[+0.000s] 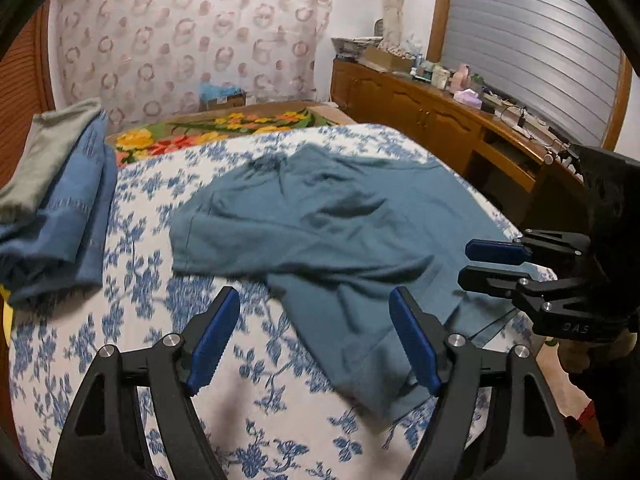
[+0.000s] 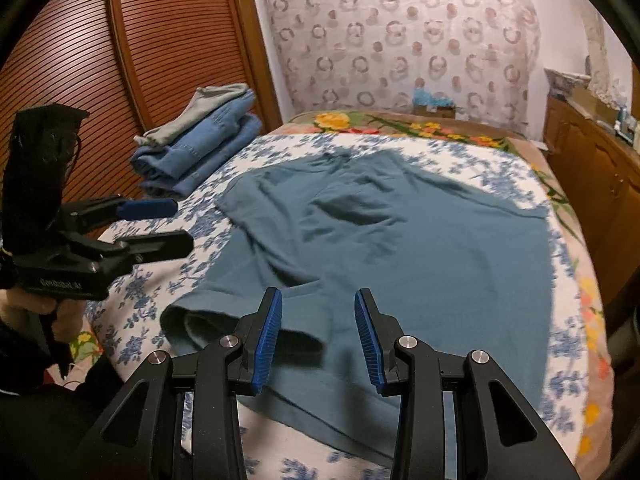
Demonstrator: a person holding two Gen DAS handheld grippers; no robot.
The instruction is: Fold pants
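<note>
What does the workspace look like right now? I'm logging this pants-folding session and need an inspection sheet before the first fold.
Surface: bed with blue-floral white cover; flowered blanket at the far end.
Job's things: teal pants spread loosely on the cover, wrinkled, not yet folded; leg opening at the near edge.
Clutter: stack of folded jeans with a grey garment on top, beside the pants, apart from them.
Grippers: left claw open, hovering near the leg end, holding nothing; right claw open above the pants, holding nothing.
Cables: wires on the wooden sideboard, away from the bed.
Surroundings: louvered wooden doors, patterned curtain, window shutter.
</note>
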